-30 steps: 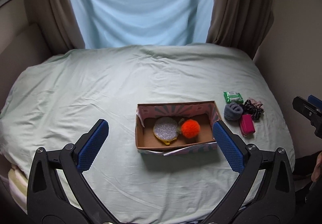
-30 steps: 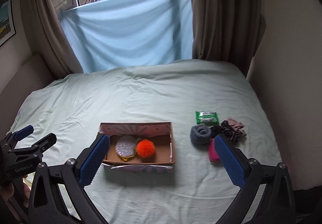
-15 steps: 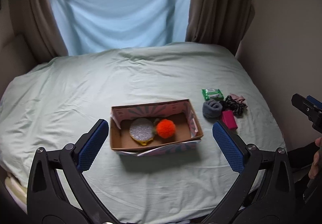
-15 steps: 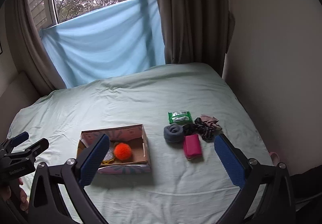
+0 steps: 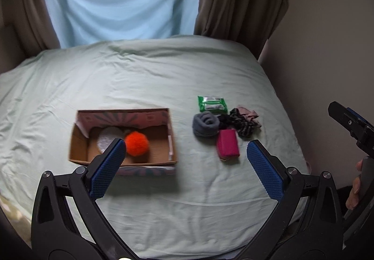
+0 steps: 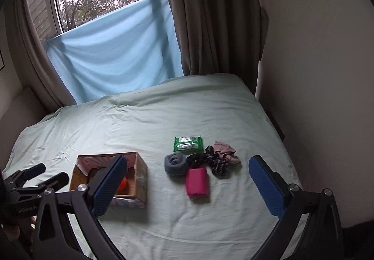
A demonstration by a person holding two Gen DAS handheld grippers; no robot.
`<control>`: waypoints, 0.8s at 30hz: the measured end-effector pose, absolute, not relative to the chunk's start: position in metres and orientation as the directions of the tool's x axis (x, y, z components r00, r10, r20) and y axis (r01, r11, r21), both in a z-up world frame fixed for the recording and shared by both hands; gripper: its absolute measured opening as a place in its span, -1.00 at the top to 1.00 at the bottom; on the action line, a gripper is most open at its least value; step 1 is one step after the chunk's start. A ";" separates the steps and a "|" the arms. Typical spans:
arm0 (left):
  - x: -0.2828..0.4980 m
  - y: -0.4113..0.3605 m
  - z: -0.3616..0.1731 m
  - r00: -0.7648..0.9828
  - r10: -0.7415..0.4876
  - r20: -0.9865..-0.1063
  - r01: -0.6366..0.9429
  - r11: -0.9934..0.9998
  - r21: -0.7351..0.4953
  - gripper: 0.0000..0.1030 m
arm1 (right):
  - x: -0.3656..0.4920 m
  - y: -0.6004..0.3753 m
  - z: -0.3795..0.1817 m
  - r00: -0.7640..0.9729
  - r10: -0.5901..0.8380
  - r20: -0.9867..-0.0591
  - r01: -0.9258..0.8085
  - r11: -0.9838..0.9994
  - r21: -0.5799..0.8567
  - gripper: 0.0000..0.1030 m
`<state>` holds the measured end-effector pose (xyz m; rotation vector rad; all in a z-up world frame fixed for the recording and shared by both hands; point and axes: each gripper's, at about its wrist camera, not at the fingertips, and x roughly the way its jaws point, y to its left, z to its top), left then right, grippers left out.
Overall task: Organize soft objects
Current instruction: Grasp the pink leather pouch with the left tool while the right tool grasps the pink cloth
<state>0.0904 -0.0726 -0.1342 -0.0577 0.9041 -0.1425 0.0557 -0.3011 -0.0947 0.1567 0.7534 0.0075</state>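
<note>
Both grippers are just hanging over the near edge of the bed (image 5: 163, 73), nothing in either one. The left gripper (image 5: 187, 161) has its blue pads spread wide, and the right gripper (image 6: 187, 180) is the same, wide apart and empty.

The box (image 5: 80, 140) sits on the sheet left of center. Inside it there's an orange pompom (image 5: 136, 143) and a silvery round thing (image 5: 108, 137) right beside it, touching or nearly so.

The rest of the soft stuff is in a little cluster to the right of the box, on the sheet: a grey sock roll (image 6: 175, 164), a pink pouch (image 6: 196, 182) just in front of it, a green wipes pack (image 6: 188, 144) behind it, and a heap of scrunchies (image 6: 219, 159) on the right side of the pile. They're all bunched close, some touching.

Blue cloth (image 6: 112, 56) covers the lower window, brown curtains (image 6: 210, 14) on the sides.
</note>
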 end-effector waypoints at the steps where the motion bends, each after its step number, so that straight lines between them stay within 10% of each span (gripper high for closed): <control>1: 0.094 -0.082 -0.140 0.609 -0.143 -0.780 0.093 0.990 -0.109 -0.99 | 0.061 -0.309 -0.098 0.729 0.068 -0.681 0.041 0.989 0.143 -1.00; 24: 0.208 -0.236 -0.381 0.511 -0.152 -0.846 0.089 0.988 -0.124 -0.99 | 0.242 -0.420 -0.334 0.580 0.235 -0.780 -0.082 0.969 0.232 -0.79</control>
